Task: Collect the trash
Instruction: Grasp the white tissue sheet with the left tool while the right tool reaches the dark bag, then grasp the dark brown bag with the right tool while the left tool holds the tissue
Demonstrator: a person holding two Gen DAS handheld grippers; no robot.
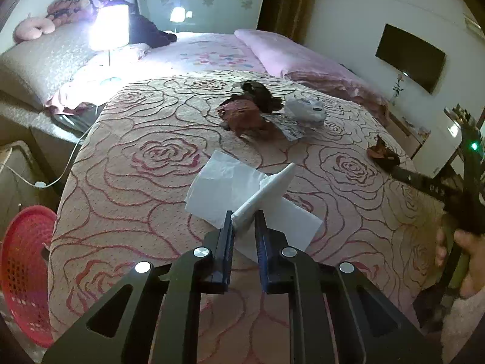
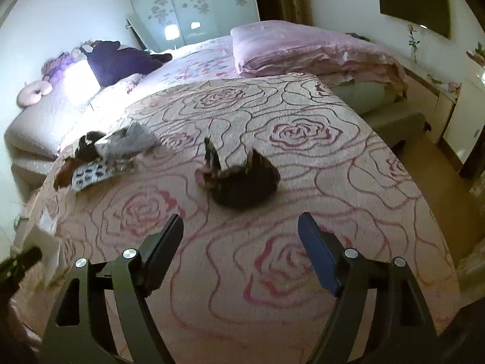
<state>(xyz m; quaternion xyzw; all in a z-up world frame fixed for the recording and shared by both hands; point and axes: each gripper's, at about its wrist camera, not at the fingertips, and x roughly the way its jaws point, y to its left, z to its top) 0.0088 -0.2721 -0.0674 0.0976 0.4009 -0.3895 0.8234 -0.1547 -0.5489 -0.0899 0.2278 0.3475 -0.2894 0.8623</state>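
My left gripper (image 1: pixel 244 217) is shut on a white paper tissue (image 1: pixel 266 191), pinching a raised fold of it while the rest of the sheet lies flat on the rose-patterned bedspread (image 1: pixel 145 157). Farther up the bed lies a pile of brown wrappers (image 1: pixel 245 112) beside a crumpled white plastic bag (image 1: pixel 306 110). A dark brown wrapper (image 1: pixel 382 152) sits at the right, near the other gripper. In the right wrist view my right gripper (image 2: pixel 241 227) is open and empty just short of that dark brown wrapper (image 2: pixel 242 182). The wrapper pile (image 2: pixel 100 157) lies off to the left.
A red plastic basket (image 1: pixel 25 273) stands on the floor left of the bed. A lit lamp (image 1: pixel 109 27) glows by the headboard. A folded pink quilt (image 2: pixel 303 51) lies across the far bed. A hand (image 1: pixel 466 261) grips the right tool.
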